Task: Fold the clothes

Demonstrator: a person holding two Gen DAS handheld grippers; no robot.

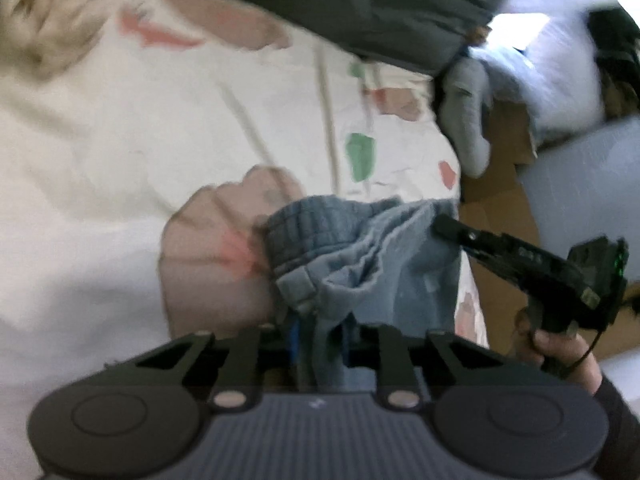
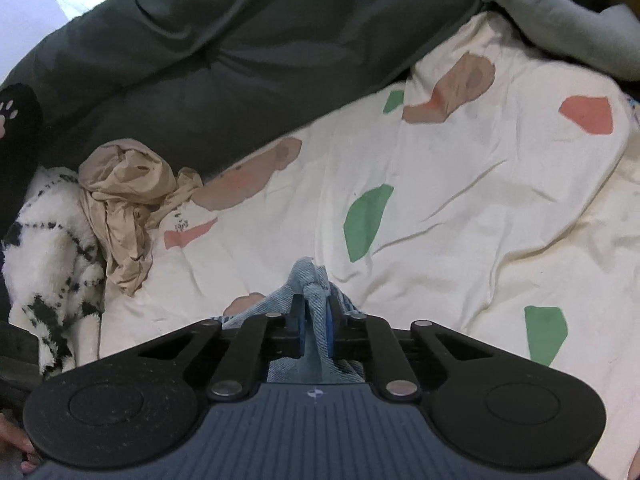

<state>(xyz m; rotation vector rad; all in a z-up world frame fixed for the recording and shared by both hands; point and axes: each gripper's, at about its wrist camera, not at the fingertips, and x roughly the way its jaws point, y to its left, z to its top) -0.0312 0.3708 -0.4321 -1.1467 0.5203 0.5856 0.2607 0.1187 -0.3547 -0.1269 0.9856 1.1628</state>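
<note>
Nearest the right wrist camera, the right gripper [image 2: 316, 320] has its jaws pinched on a bunched ridge of the blue denim garment [image 2: 310, 284], and the cloth rises in a peak between the blue pads. In the left wrist view, the left gripper [image 1: 316, 340] is likewise pressed onto a fold of the same garment, close to its ribbed waistband [image 1: 288, 236], though motion blur makes the exact contact hard to read. Denim hangs gathered between the two grippers, just above the bed sheet [image 2: 460, 184], cream with green and coral patches.

Both pinches look thin, so I judge that a sharp pull apart could slip one edge out and drop the garment in a heap. Gathered rather than flat cloth also risks a crooked fold, since each gripper may hold several layers at once.

Further off, a tan garment [image 2: 124, 200] lies crumpled beside a white fleece with black marks [image 2: 52, 240], near enough that a wide sweep could drag them. Beyond, a dark green duvet [image 2: 224, 52] crowds the far edge of the sheet and limits the laying space.
</note>
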